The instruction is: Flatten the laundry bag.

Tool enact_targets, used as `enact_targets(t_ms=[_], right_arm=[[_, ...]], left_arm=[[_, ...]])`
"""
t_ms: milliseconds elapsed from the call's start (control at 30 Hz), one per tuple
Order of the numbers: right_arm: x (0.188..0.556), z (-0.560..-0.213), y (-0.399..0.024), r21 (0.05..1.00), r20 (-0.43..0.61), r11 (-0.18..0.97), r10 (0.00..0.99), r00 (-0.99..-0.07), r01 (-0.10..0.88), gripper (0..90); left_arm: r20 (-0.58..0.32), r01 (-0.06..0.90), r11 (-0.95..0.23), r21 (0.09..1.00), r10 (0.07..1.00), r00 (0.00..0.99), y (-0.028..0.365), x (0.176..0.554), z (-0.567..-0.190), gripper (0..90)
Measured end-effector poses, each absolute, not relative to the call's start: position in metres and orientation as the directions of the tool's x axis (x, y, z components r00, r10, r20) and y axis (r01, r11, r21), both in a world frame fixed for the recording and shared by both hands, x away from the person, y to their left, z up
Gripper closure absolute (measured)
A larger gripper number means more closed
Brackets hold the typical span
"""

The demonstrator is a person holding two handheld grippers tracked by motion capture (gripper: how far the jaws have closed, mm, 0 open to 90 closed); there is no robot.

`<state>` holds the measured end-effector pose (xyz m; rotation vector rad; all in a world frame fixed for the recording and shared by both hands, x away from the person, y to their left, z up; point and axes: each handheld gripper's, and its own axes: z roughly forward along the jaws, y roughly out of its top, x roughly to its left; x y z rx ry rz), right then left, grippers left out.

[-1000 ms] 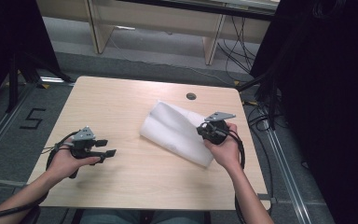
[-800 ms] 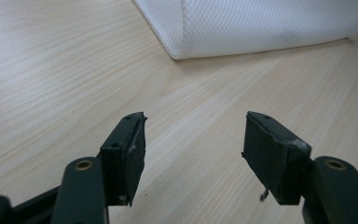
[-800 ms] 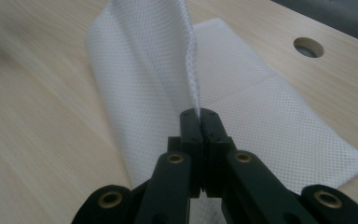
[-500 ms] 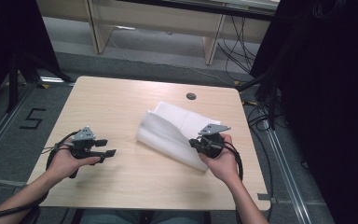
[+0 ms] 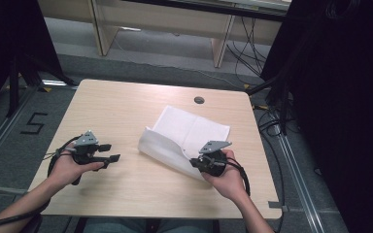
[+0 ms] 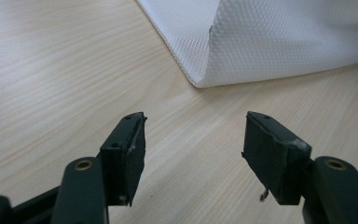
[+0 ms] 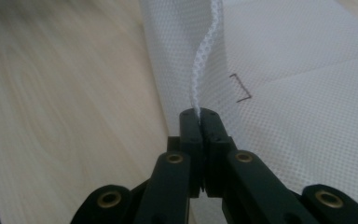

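Currently the right gripper (image 5: pixel 196 164) is clenched on an edge of the white mesh cloth (image 5: pixel 184 136), which lies partly folded over toward the table's (image 5: pixel 126 104) right edge. Near the left edge, the left gripper (image 5: pixel 112 152) rests released, jaws apart over bare wood.

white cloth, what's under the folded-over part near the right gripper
Under the folded flap of the white cloth lies more of the same cloth, then the table. Anything between the layers is covered. The right gripper pinches its edge.

Lab, floor cables (image 5: pixel 252 36) (taped marker (image 5: pixel 33 124))
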<state>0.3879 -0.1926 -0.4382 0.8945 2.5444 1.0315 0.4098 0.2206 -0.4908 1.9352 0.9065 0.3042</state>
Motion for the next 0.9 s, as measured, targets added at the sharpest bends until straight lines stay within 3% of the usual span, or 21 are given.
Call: enact_targets(t_ms=[400,700,800,900], right_arm=[[0.368,-0.459,-0.177,0.599,0.088,0.667,0.495,-0.864,0.443,88.2],[0.35,-0.454,-0.168,0.587,0.214,0.679,0.396,-0.893,0.442,70.7],[0.351,-0.443,-0.174,0.611,0.222,0.641,0.426,-0.877,0.466,69.9],[0.362,-0.435,-0.188,0.612,0.194,0.598,0.52,-0.832,0.517,72.8]], left_arm=[[-0.155,0.466,-0.28,0.839,0.698,0.699,0.22,0.41,-0.491,38.5],[-0.178,0.47,-0.267,0.841,0.683,0.708,0.217,0.409,-0.491,41.1],[-0.184,0.466,-0.284,0.838,0.657,0.731,0.212,0.406,-0.491,45.1],[-0.209,0.471,-0.29,0.833,0.623,0.754,0.204,0.403,-0.491,48.1]])
